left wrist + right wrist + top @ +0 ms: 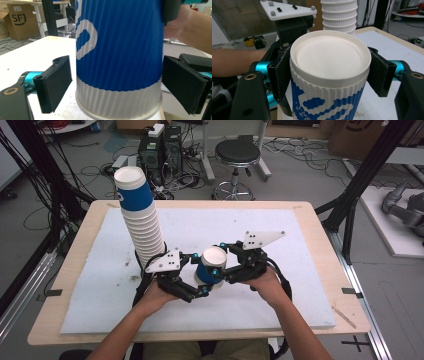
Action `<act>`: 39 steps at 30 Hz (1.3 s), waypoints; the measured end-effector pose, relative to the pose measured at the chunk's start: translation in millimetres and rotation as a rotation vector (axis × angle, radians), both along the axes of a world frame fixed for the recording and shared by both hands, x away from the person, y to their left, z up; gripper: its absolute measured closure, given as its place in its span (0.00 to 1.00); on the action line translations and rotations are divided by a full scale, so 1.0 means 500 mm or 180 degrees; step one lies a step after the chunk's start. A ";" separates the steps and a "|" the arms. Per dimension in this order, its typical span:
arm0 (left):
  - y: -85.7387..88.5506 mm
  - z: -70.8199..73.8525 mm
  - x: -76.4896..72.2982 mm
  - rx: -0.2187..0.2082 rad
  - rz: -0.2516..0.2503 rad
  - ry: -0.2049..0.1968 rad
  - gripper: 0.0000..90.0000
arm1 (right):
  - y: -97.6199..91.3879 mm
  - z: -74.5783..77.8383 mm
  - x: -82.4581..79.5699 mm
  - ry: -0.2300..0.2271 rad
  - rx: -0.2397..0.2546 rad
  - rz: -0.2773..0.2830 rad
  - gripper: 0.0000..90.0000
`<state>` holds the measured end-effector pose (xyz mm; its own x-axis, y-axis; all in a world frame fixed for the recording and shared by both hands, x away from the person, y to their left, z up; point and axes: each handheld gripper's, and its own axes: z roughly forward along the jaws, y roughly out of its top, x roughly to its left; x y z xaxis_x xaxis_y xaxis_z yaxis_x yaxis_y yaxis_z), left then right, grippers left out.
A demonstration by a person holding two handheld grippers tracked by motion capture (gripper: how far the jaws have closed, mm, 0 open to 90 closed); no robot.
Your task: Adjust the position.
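A blue-and-white ribbed paper cup point(210, 269) is held upside down above the middle of the table, its flat white base point(329, 56) facing up. My right gripper point(226, 266) is shut on the cup point(324, 100) near that base, one pad pressed to each side. My left gripper point(202, 287) is open; its jaws stand on either side of the cup's point(120, 50) lower body, with a thin gap at the left pad point(56, 82). A tall leaning stack of the same cups point(142, 217) rises at the left, just behind the left gripper.
A white foam mat point(285, 300) covers the wooden table point(320, 227). Beyond the far edge stand a black stool point(237, 154) and computer cases with cables point(160, 150). Black frame posts point(357, 185) flank the table.
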<state>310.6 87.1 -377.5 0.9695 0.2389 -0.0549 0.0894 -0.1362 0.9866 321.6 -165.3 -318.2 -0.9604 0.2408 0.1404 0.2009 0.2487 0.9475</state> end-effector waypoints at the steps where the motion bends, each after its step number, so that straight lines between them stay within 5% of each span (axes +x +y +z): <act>1: 0.002 0.000 0.000 -0.0007 -0.0044 -0.0015 0.18 | 0.001 0.000 0.000 0.0004 0.0019 0.0004 0.33; 7: 0.005 0.001 0.000 0.0099 -0.0076 -0.0042 0.25 | 0.003 -0.001 0.000 -0.0007 -0.0046 0.0016 0.32; 10: 0.011 0.006 0.002 0.0164 -0.0082 -0.0005 0.25 | 0.005 0.003 0.001 0.0012 -0.0149 0.0080 0.20; 15: 0.022 0.014 0.005 0.0311 -0.0050 0.0016 0.26 | -0.003 0.028 0.005 -0.0037 -0.0358 0.0176 0.20; 22: 0.023 0.030 0.000 0.0702 0.0043 -0.0017 0.26 | 0.007 0.064 0.022 -0.0157 -0.0893 0.0391 0.20; 28: 0.022 0.035 -0.002 0.0890 0.0014 -0.0027 0.26 | 0.036 0.071 0.038 -0.0189 -0.1349 0.0592 0.20; 37: 0.009 0.030 -0.009 0.1154 -0.0058 -0.0058 0.26 | 0.073 0.055 0.047 -0.0090 -0.1744 0.0766 0.20; 39: 0.007 0.030 -0.010 0.1199 -0.0064 -0.0073 0.26 | 0.077 0.050 0.049 -0.0060 -0.1816 0.0837 0.27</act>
